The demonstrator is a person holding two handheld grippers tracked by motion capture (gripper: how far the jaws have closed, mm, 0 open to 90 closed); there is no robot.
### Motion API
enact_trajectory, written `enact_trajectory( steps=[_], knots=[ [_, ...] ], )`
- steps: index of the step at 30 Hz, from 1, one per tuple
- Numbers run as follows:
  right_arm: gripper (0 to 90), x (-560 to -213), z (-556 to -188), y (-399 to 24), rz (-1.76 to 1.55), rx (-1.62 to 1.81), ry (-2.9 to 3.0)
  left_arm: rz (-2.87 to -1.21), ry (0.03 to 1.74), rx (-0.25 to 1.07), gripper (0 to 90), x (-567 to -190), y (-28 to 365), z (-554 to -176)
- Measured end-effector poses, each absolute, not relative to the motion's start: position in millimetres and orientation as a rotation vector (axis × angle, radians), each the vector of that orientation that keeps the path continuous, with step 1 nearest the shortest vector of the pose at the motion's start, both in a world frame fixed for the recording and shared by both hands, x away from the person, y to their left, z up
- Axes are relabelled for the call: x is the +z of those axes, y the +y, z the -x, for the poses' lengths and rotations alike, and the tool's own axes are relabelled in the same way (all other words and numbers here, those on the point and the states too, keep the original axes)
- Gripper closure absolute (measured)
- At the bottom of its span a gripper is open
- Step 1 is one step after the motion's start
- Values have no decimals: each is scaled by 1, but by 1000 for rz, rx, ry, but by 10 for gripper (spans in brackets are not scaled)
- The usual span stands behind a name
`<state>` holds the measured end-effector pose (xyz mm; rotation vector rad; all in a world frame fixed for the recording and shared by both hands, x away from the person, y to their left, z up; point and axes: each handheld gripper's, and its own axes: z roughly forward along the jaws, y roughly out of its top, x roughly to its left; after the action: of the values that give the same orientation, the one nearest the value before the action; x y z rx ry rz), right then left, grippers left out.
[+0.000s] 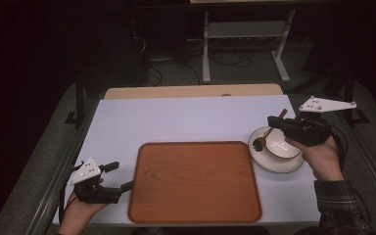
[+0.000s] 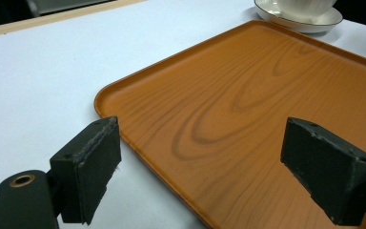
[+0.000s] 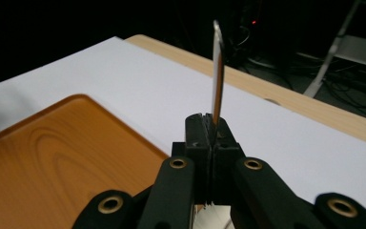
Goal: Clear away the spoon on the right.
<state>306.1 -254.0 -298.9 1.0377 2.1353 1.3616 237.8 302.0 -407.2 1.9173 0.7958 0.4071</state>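
Note:
A wooden spoon point(image 1: 270, 131) leans into a white bowl point(image 1: 281, 145) that sits on a white saucer point(image 1: 275, 164) at the table's right. My right gripper point(image 1: 277, 121) is shut on the spoon's handle point(image 3: 217, 71), which sticks up thin between the closed jaws in the right gripper view. An orange wood-grain tray point(image 1: 194, 181) lies in the middle of the table, with nothing on it. My left gripper point(image 1: 120, 176) hovers open at the tray's near left corner, its two pads point(image 2: 91, 167) wide apart over the tray's rim point(image 2: 124, 114).
The table has a white top point(image 1: 176, 117) with a bare wooden strip point(image 1: 191, 91) along the far edge. Beyond it, on the dark floor, stand a white metal frame point(image 1: 245, 39) and cables. The bowl and saucer point(image 2: 299, 14) show at the top of the left gripper view.

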Motion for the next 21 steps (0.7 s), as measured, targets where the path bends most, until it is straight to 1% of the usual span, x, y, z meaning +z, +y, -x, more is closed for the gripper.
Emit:
enact_trajectory(
  steps=[11,21],
  knots=[
    [885,-310,-306,-232,-987,1328,2240,-1916,795,407,131,-407,302,-238],
    [885,-326,-305,-210,-950,1279,2351,-1917,793,409,131,-407,302,-238]
  ],
)
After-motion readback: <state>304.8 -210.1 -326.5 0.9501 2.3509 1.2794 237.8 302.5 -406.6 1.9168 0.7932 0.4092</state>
